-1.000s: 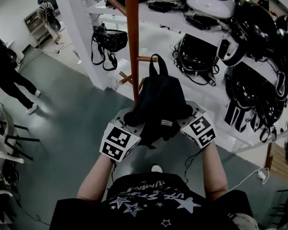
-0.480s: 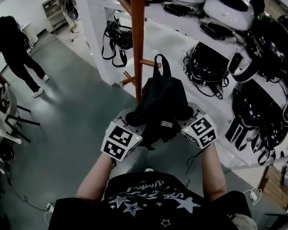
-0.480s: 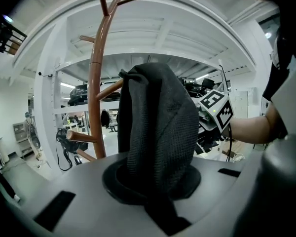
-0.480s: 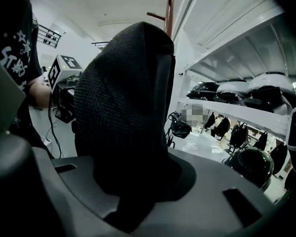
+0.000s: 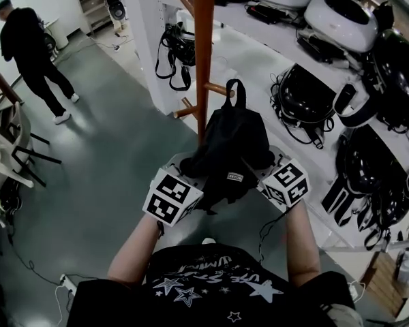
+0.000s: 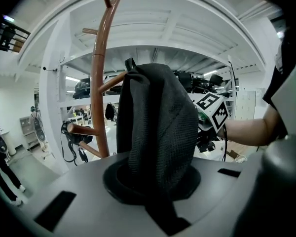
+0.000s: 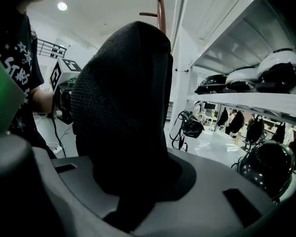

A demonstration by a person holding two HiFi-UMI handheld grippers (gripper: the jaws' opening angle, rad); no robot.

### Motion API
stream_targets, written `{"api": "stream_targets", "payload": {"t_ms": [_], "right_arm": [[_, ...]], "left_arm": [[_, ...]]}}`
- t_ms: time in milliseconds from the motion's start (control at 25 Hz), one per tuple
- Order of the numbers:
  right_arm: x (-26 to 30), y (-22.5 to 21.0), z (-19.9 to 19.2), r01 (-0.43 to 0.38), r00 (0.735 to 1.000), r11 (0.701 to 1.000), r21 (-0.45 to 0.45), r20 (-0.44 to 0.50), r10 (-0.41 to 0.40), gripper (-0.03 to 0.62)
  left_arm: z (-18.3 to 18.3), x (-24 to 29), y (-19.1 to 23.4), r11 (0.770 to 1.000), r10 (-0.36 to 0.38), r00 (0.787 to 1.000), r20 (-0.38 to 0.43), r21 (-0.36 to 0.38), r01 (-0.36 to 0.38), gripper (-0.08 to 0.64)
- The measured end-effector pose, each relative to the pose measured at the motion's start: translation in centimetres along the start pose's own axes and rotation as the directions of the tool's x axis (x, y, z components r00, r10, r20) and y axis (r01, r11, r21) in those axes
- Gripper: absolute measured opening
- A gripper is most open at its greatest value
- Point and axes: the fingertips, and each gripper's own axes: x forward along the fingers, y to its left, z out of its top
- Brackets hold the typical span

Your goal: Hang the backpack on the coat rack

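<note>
Seen from the head view, a person holds a black backpack (image 5: pixel 233 142) up against the orange-brown coat rack (image 5: pixel 204 60), the bag just right of the pole and its top loop beside the tip of a short peg (image 5: pixel 217 88); whether the loop sits over the peg cannot be told. The left gripper (image 5: pixel 180 176) pinches the bag's lower left edge and the right gripper (image 5: pixel 269 172) its lower right. White shelves of helmets (image 5: pixel 341 12) run to the right of the rack, and another person in black (image 5: pixel 34 53) walks well to its left. In the left gripper view, the left gripper (image 6: pixel 153 181) has its jaws clamped on a fold of the backpack (image 6: pixel 158 132), having just closed a little further on it; the coat rack (image 6: pixel 98 83) rises just left of the bag. In the right gripper view, the right gripper (image 7: pixel 138 181) has its jaws pressed together on the backpack (image 7: pixel 123 107), which hides most of the coat rack (image 7: pixel 160 9) behind it, with the helmets (image 7: pixel 286 68) to the rack's right.
</note>
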Motion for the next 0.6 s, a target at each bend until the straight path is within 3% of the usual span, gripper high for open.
{"api": "stream_targets", "payload": {"t_ms": [240, 600], "right_arm": [[0.56, -0.35, 0.09, -0.068, 0.998, 0.998, -0.006, 0.011, 0.068, 0.110], [1.00, -0.90, -0.49, -0.107, 0.994, 0.994, 0.011, 0.015, 0.107, 0.118]], "left_arm": [[-0.04, -0.10, 0.03, 0.999, 0.014, 1.000, 0.002, -0.040, -0.014, 0.055], [-0.03, 0.56, -0.24, 0.996, -0.002, 1.000, -0.020, -0.086, 0.001, 0.055]]}}
